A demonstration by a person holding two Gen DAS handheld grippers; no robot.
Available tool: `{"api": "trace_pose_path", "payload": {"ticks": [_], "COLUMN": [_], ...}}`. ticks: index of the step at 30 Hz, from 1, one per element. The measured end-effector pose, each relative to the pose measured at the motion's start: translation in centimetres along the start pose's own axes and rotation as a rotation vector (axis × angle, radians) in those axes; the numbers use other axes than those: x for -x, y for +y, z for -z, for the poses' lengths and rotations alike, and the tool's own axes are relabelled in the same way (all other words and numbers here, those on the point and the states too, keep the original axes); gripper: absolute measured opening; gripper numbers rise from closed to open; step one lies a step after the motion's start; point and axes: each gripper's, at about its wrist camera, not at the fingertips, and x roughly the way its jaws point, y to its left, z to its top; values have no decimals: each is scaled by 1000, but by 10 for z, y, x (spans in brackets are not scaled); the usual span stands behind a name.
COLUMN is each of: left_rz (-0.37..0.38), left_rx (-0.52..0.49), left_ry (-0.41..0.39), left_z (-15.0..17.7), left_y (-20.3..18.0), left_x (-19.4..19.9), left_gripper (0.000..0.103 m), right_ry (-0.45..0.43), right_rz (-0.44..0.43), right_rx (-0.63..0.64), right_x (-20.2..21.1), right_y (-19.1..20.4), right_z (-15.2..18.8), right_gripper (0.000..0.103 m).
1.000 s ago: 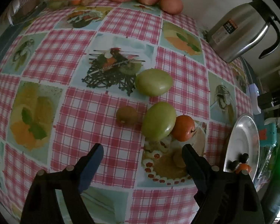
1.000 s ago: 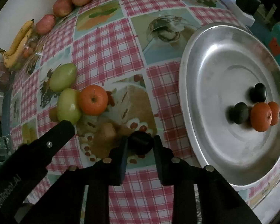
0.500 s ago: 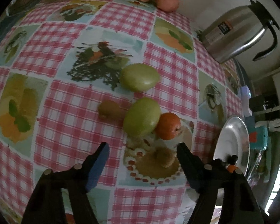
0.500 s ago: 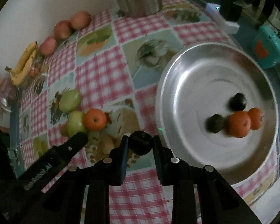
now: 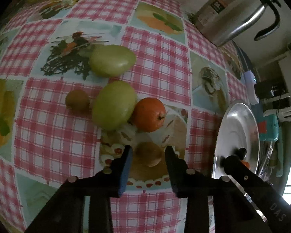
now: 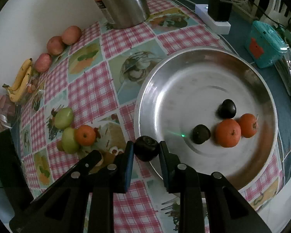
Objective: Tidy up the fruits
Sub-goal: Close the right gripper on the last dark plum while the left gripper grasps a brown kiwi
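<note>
On the pink-checked tablecloth with printed food pictures (image 5: 54, 136), a small brown kiwi (image 5: 77, 102) is lying at the left, just beside two smooth green fruits (image 5: 114, 104), the nearer one touching a round orange tangerine (image 5: 149, 114). Nearer the camera, the left gripper (image 5: 148, 151) is pointing steeply down with a second brown kiwi (image 5: 150, 155) sitting between its black fingers (image 5: 126, 161); its jaws are closing around that kiwi, and I cannot tell whether the pads are pressing on it. To the right, a steel jug with a black handle (image 5: 234, 11) is standing at the far edge of the table.

In the right wrist view, yellow bananas (image 6: 21, 81) and three reddish apples (image 6: 56, 45) are lying along the wall at the left. The right gripper (image 6: 146, 151) is clamping a dark round plum (image 6: 146, 150) between its fingers, hanging over the near left rim of the wide silver metal tray (image 6: 164, 89). Inside the tray, two more dark plums (image 6: 201, 134) and two orange tangerines (image 6: 228, 133) are resting close together.
</note>
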Motion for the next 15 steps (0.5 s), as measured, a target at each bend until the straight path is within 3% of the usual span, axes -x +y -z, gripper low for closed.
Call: {"api": "trace_pose_path", "payload": {"ticks": [5,15], "left_rz": [-3,36], "left_rx": [-15,-10], "left_ry": [6,-23], "left_z": [0,-2], "left_y": [-3,-4], "left_x": [-3,8], "left_gripper": [27,26], "right_ry": [0,-8], "right_rz": [-5,-9], "right_rx": [-2,-21], "right_x": [1,3], "right_y": [0,0], "right_z": [1,3], "right_gripper": [27,27]}}
